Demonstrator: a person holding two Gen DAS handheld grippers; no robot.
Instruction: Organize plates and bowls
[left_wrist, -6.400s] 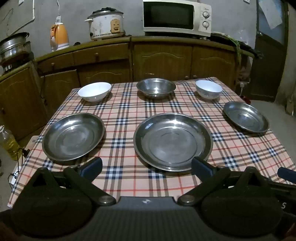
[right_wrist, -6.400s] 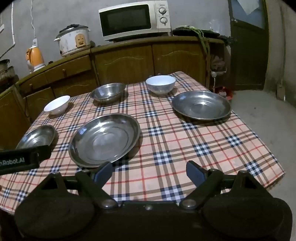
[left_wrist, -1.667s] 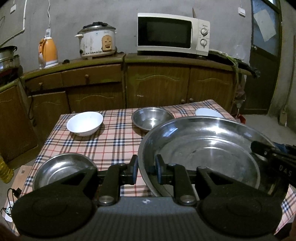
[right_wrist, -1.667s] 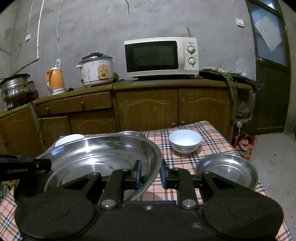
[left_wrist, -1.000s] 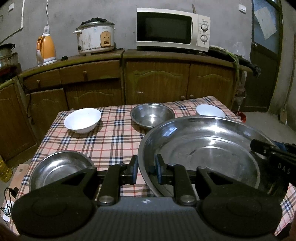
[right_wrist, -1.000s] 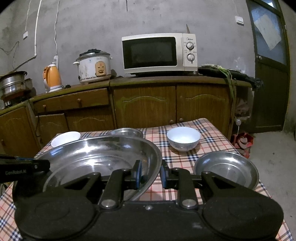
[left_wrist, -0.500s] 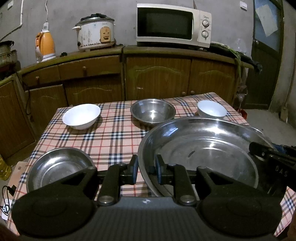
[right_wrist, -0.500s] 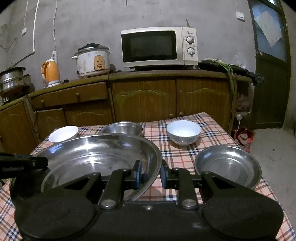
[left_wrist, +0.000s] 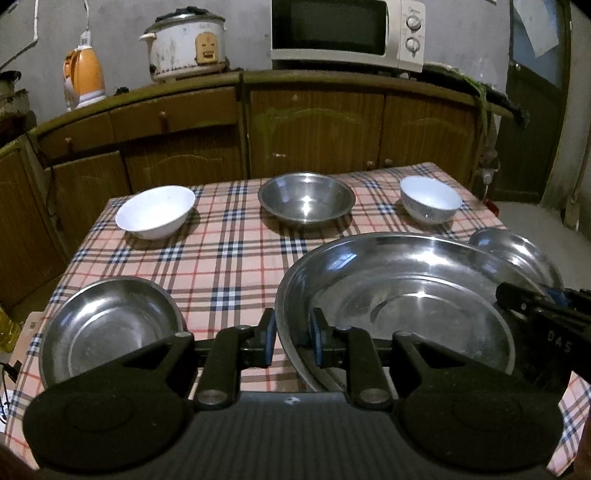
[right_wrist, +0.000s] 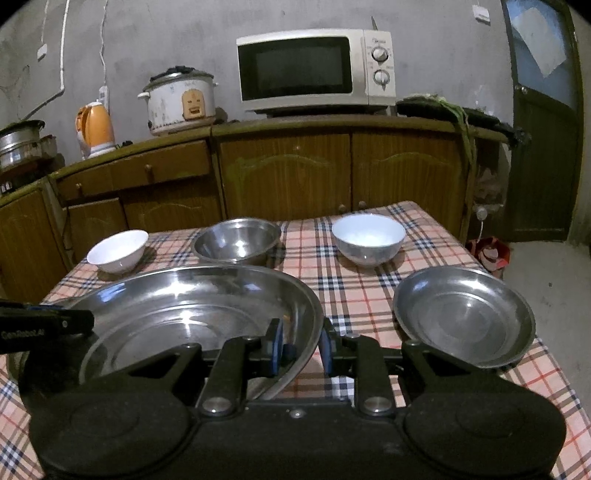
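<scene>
The left gripper (left_wrist: 291, 341) has its two fingers nearly closed, pinching the left rim of the big steel plate (left_wrist: 399, 306) between the blue pads. The right gripper (right_wrist: 301, 345) is closed the same way on the opposite rim of the big steel plate (right_wrist: 192, 306), one finger inside the dish and one outside. Each gripper shows at the far edge of the other's view, so the plate is held from both sides and sits above the checked tablecloth (left_wrist: 229, 266).

Taking the big plate as the landmark: to its left on the cloth lies a smaller steel plate (left_wrist: 110, 328), flat and apart from it. To its right lies another small steel plate (right_wrist: 463, 317); in the left view the rim of the big plate overlaps the near edge of this one (left_wrist: 517, 254), though whether they touch cannot be told. Behind the big plate, along the far side of the table, stand three bowls in a row: a white bowl (left_wrist: 155, 211) to the left, a steel bowl (left_wrist: 306, 197) in the middle and a second white bowl (left_wrist: 430, 199) to the right, all upright and apart from one another.

Farther behind, wooden cabinets (right_wrist: 332, 173) carry a microwave (right_wrist: 316, 70), a rice cooker (right_wrist: 181, 101) and an orange kettle (right_wrist: 94, 129).
</scene>
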